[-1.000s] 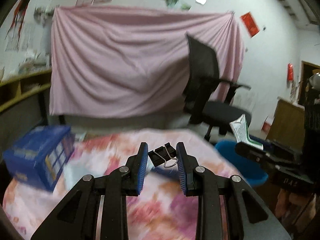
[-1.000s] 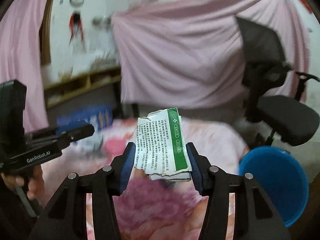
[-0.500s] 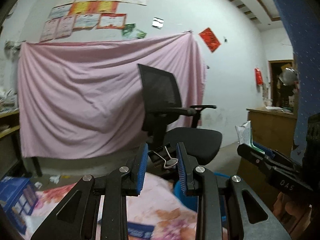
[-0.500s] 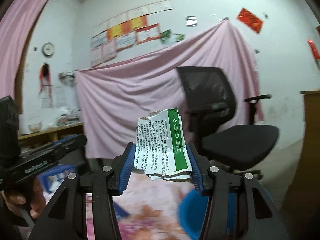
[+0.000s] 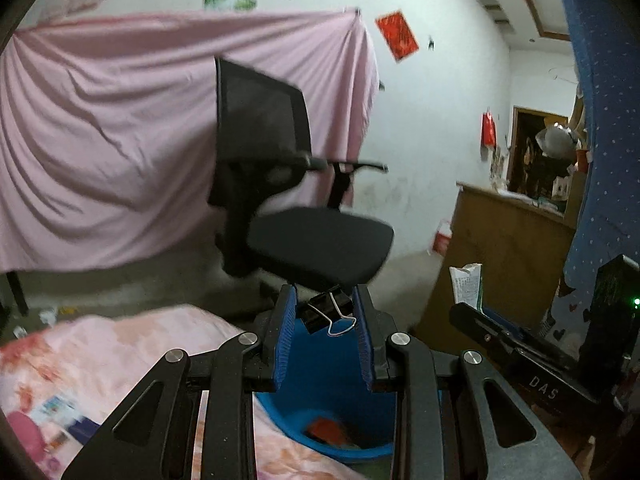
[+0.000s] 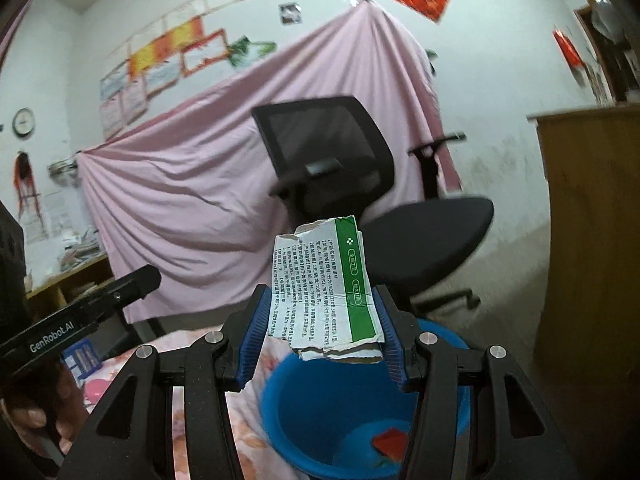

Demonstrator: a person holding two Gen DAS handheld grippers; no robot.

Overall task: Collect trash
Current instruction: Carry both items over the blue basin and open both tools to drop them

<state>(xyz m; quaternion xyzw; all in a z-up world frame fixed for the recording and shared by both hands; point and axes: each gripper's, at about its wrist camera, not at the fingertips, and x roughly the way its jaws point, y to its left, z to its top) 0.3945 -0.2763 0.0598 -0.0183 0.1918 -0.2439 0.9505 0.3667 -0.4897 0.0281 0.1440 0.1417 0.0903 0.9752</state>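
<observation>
My left gripper (image 5: 324,312) is shut on a black binder clip (image 5: 326,309) with wire handles, held above the near rim of a blue bucket (image 5: 320,384). My right gripper (image 6: 320,312) is shut on a torn white and green paper box (image 6: 326,292), held over the same blue bucket (image 6: 320,408). A red scrap (image 6: 390,442) lies in the bucket's bottom. In the left wrist view the right gripper (image 5: 466,306) shows at the right with the paper box (image 5: 467,282) in it. The left gripper's black body (image 6: 80,316) and a hand (image 6: 36,420) show at the left of the right wrist view.
A black office chair (image 5: 288,200) stands just behind the bucket. A table with a pink floral cloth (image 5: 100,360) borders the bucket on the left, with small items on it. A wooden cabinet (image 5: 500,248) stands at the right. A pink sheet (image 5: 100,140) hangs on the wall.
Both grippers have swung to the right, away from the table, to above the blue bucket. Each keeps its hold: the clip in the left, the paper box in the right.
</observation>
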